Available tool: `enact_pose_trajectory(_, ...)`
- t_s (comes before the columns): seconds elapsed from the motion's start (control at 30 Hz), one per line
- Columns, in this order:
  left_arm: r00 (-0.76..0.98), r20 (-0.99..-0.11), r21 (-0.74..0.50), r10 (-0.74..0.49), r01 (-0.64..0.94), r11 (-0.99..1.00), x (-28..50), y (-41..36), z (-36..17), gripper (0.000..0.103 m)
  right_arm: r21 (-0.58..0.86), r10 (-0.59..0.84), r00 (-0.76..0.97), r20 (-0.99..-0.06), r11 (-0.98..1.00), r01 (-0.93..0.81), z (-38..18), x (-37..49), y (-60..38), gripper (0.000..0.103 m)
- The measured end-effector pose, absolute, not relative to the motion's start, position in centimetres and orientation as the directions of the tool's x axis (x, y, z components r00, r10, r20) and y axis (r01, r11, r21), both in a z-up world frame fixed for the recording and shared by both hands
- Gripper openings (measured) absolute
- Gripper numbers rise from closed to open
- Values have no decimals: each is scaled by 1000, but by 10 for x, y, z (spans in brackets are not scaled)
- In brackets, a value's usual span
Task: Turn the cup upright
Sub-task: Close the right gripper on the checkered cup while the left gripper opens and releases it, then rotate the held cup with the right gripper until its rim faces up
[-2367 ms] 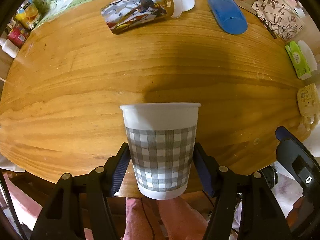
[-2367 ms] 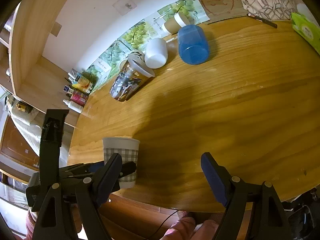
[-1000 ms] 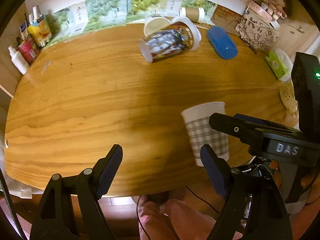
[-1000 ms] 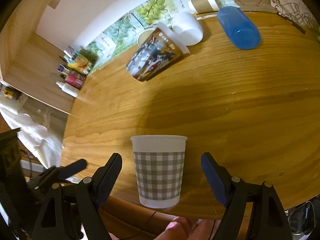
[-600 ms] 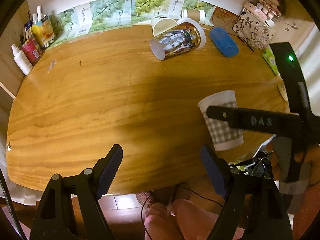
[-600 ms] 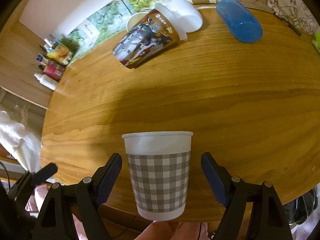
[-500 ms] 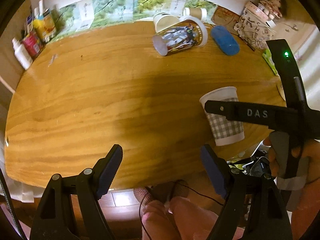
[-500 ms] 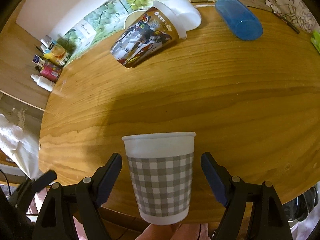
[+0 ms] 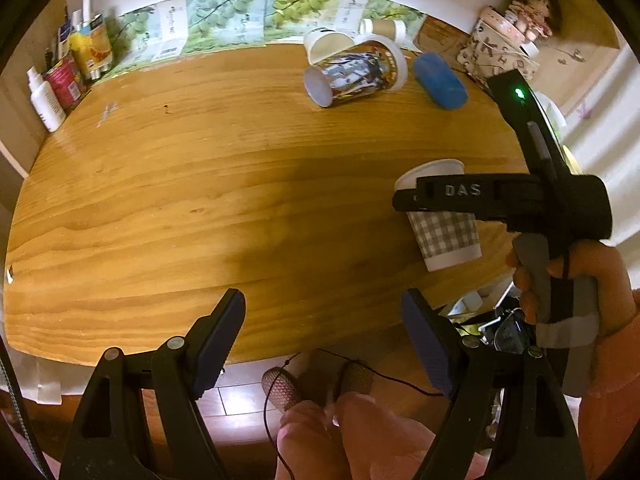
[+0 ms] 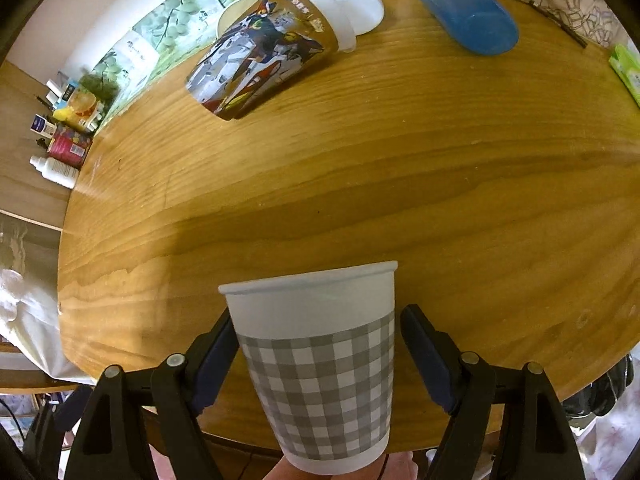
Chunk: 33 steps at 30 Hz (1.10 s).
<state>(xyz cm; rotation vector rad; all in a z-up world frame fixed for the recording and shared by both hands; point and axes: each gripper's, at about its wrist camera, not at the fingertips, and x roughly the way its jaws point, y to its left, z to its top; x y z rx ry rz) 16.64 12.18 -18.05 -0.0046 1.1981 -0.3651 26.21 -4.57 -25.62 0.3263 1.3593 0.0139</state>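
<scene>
A white paper cup with a grey check band (image 10: 320, 364) stands upright at the near edge of the wooden table (image 10: 400, 184), tilted slightly. My right gripper (image 10: 320, 352) is open around it; the left pad touches the cup's side, the right pad stands a little apart. In the left wrist view the same cup (image 9: 448, 236) shows at the right with the right gripper's body across its rim. My left gripper (image 9: 324, 340) is open and empty, over the table's near edge.
A printed cup (image 10: 260, 48) lies on its side at the back, with a white cup (image 10: 356, 0) and a blue case (image 10: 464, 12) beside it. Bottles and cans (image 9: 64, 80) stand at the back left. A patterned bag (image 9: 500, 56) stands at the back right.
My left gripper let go of the cup and drew back to the left. My right gripper came in around the cup from the front, which now leans slightly.
</scene>
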Motion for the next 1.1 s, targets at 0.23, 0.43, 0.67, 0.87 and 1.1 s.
enact_pose_trajectory(0.23, 308, -898, -204, -314, 341, 918, 165, 113, -175, 83, 236, 189, 249, -950, 956, 174, -256, 259, -47, 65)
enact_pose_trajectory(0.43, 297, -896, -214, -330, 364, 907, 165, 111, -174, 83, 228, 172, 316, -933, 962, 150, -247, 257, -46, 64)
enact_pose_trajectory(0.67, 310, -884, -227, -350, 370, 901, 168, 116, -167, 83, 222, 150, 478, -865, 970, 97, -226, 246, -49, 63)
enact_pose_trajectory(0.87, 317, -881, -222, -352, 381, 898, 169, 118, -162, 83, 206, 102, 681, -725, 976, 74, -206, 234, -52, 63)
enact_pose_trajectory(1.1, 318, -885, -197, -339, 405, 893, 169, 119, -159, 83, 198, 40, 858, -512, 978, 72, -204, 213, -49, 63)
